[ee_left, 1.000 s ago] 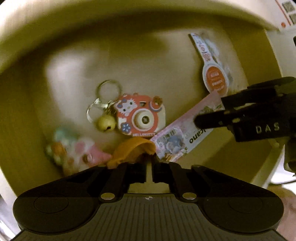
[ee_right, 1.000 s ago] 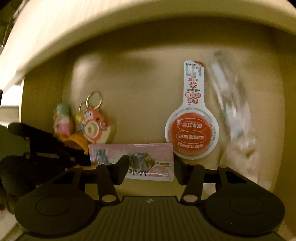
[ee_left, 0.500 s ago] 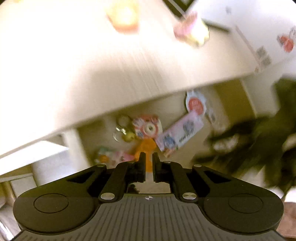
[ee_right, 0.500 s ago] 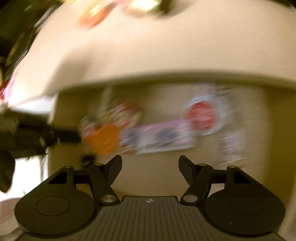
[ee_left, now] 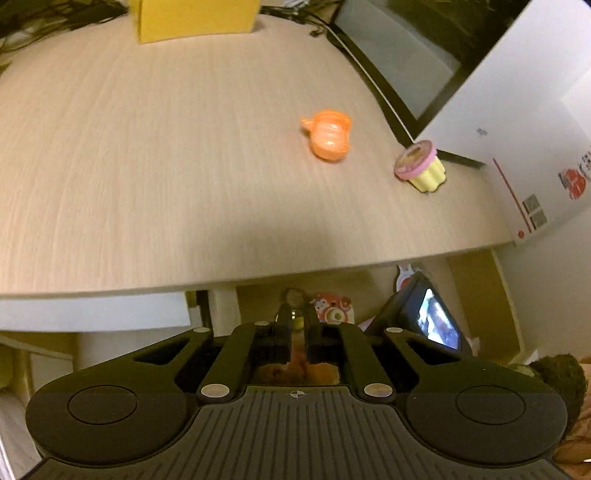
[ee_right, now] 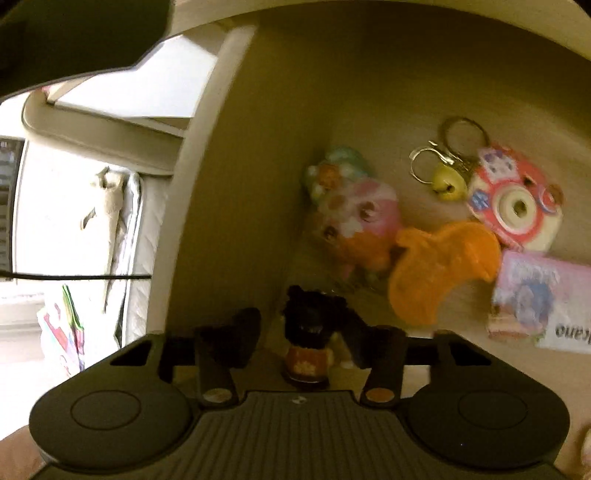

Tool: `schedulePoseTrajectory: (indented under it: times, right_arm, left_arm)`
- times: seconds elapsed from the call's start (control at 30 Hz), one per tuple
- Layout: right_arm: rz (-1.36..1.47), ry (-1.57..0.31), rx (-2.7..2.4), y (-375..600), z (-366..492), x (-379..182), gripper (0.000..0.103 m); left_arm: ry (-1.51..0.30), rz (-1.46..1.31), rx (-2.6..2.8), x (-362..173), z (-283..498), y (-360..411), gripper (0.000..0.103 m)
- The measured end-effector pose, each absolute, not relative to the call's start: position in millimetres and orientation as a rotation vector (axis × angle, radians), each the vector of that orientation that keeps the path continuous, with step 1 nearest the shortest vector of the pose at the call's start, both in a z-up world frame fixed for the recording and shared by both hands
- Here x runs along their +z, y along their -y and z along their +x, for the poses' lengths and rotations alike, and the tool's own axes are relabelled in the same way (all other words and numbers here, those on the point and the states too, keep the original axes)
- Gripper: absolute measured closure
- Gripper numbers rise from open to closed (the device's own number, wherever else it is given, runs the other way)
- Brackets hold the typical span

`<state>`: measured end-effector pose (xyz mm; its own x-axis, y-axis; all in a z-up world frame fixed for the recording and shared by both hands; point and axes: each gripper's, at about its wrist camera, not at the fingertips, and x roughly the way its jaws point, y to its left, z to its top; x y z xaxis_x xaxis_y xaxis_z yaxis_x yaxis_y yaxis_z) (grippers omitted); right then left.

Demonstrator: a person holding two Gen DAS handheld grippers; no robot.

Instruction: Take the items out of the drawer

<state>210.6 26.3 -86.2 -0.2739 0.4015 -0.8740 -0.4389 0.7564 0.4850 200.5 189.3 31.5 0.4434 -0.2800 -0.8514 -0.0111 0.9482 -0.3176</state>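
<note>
The open drawer holds a small dark-haired figurine, an orange piece, a pastel soft toy, a red camera keychain with a yellow bell, and a pink card. My right gripper is open, its fingers on either side of the figurine. My left gripper is shut and looks empty, raised near the table's front edge. Below that edge the camera keychain shows in the drawer. The right gripper's body is seen to its right.
On the wooden tabletop lie an orange pumpkin toy and a yellow-and-pink cupcake toy. A yellow box stands at the back and a white box at the right. The drawer's left wall is close to my right gripper.
My left gripper has risen out of the drawer and now looks across the tabletop. My right gripper has moved left inside the drawer to the small figurine.
</note>
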Motion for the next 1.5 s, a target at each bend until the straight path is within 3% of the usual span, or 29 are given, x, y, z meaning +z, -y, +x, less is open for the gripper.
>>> schedulePoseTrajectory:
  times: [0.03,0.07,0.4,0.5,0.57,0.63,0.77,1.0,1.03,1.1,1.13,1.17,1.23,1.5]
  right_arm:
    - [-0.042,-1.658,0.809,-26,210,-85,0.071]
    - [-0.077,-1.641,0.808,-25,209,-82,0.072]
    - [-0.286,-1.368,0.700,36,227,-54,0.072]
    - [-0.227,-1.335,0.722,70,228,-29,0.057]
    - [-0.205,-1.294,0.696,103,222,-8,0.040]
    - [-0.238,-1.255,0.631,133,214,5,0.035]
    - [-0.279,-1.309,0.500,185,213,1,0.034]
    - [-0.403,-1.391,0.471,178,205,-36,0.034]
    - [-0.434,-1.401,0.467,166,202,-51,0.035]
    - [-0.503,-1.414,0.466,157,199,-66,0.063]
    - [-0.521,-1.410,0.461,156,198,-68,0.087]
    - [-0.518,-1.391,0.440,156,197,-65,0.092]
    - [-0.455,-1.343,0.403,162,196,-54,0.096]
    - [-0.090,-1.172,0.319,193,174,-5,0.096]
  left_arm:
    - [-1.104,-0.301,-0.164,32,200,-192,0.096]
    - [-1.102,-0.304,-0.160,32,199,-193,0.096]
    - [-1.112,-0.296,-0.194,24,201,-179,0.096]
    - [-1.089,-0.249,-0.231,24,198,-170,0.096]
    - [-1.054,-0.197,-0.272,22,194,-163,0.095]
    - [-1.024,-0.140,-0.314,19,190,-153,0.095]
    - [-1.015,-0.040,-0.390,8,186,-131,0.095]
    - [-1.017,0.079,-0.503,-4,186,-101,0.095]
    - [-1.015,0.100,-0.521,-5,186,-97,0.095]
    - [-1.001,0.167,-0.560,-9,188,-87,0.094]
    - [-0.988,0.225,-0.576,-12,188,-78,0.093]
    - [-0.976,0.277,-0.593,-16,189,-71,0.092]
    - [-0.952,0.376,-0.647,-24,191,-52,0.092]
    - [-0.796,0.669,-0.797,-62,192,13,0.088]
